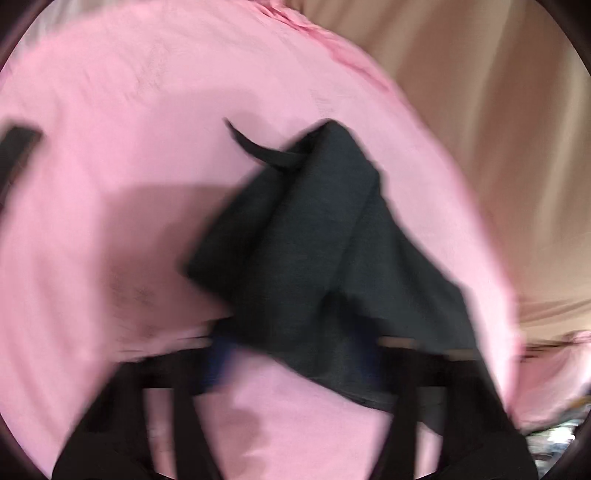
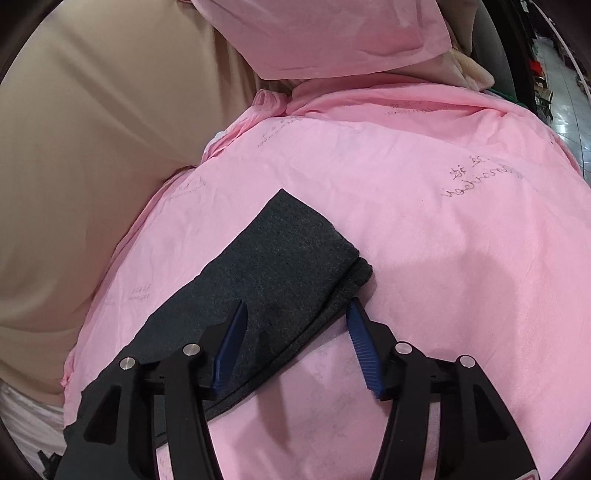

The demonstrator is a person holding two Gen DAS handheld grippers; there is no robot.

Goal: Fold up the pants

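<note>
The pants (image 2: 273,258) are dark grey and lie on a pink sheet (image 2: 424,229). In the right wrist view a folded end of them runs from the middle down to the lower left. My right gripper (image 2: 297,314) is open, its blue pads (image 2: 364,347) standing either side of the pants' edge. In the blurred left wrist view my left gripper (image 1: 295,354) is shut on the pants (image 1: 314,240) and holds a bunch of them lifted above the sheet (image 1: 129,129); a drawstring (image 1: 255,147) sticks out near the top.
A beige curtain or cloth (image 2: 92,129) hangs along the bed's far side. A pink pillow (image 2: 332,33) lies at the head. Another dark strip of cloth (image 1: 16,151) shows at the left edge of the left wrist view.
</note>
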